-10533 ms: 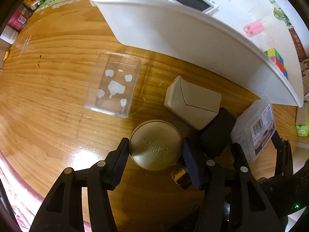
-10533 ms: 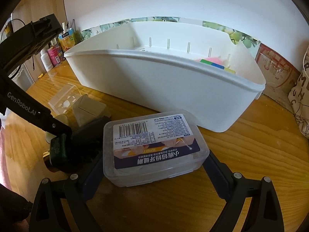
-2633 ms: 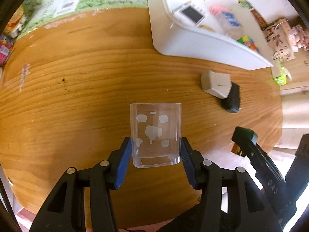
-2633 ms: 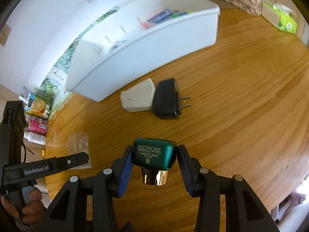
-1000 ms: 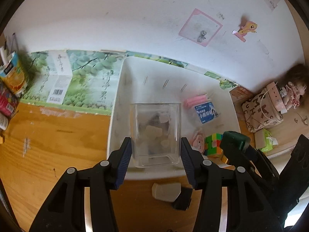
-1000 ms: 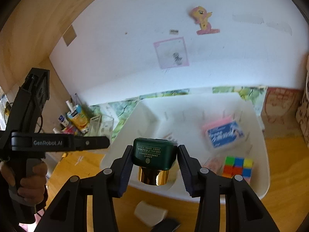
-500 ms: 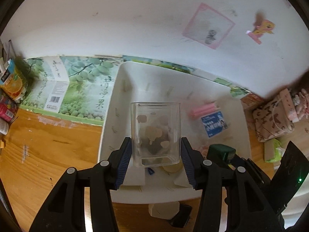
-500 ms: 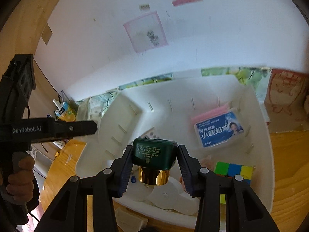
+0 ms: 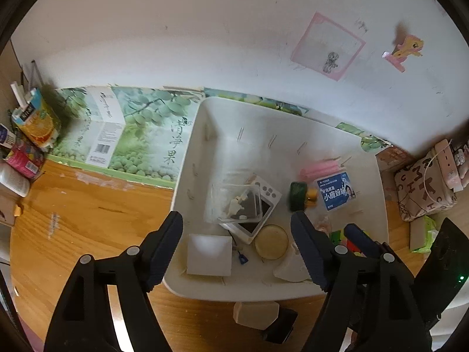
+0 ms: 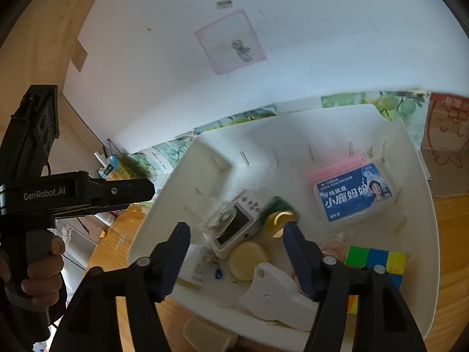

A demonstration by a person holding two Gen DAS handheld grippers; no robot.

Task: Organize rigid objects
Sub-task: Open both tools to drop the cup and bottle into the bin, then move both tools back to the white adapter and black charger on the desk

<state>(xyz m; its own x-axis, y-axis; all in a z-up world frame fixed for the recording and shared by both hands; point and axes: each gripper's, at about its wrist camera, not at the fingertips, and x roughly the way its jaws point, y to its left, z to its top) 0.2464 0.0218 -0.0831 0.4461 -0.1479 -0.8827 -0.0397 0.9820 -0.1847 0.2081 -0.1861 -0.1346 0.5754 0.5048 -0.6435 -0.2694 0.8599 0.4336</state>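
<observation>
A white plastic bin [image 9: 378, 182] [image 10: 422, 193] stands on the wooden table against the wall. My left gripper [image 9: 237, 252] is open and empty above its near edge. The clear plastic box [image 9: 234, 204] [image 10: 218, 215] now lies in the bin on a small white device [image 9: 263, 205]. My right gripper [image 10: 236, 256] is open and empty above the bin. The green bottle with the gold cap [image 9: 300, 196] [image 10: 278, 211] lies inside, blurred in the right wrist view, beside a blue-labelled box [image 9: 337, 190] [image 10: 353, 195]. A round tin [image 9: 271, 242] and a colour cube [image 10: 375, 259] also lie in the bin.
A beige block [image 9: 255, 314] and a black plug adapter [image 9: 280, 328] lie on the table in front of the bin. A green printed carton [image 9: 132, 146] stands left of the bin. Juice boxes [image 9: 35, 120] sit far left, a patterned bag [image 9: 425, 182] far right.
Both grippers have opened. The clear box has dropped from my left gripper into the bin, and the green bottle has dropped from my right gripper into the bin.
</observation>
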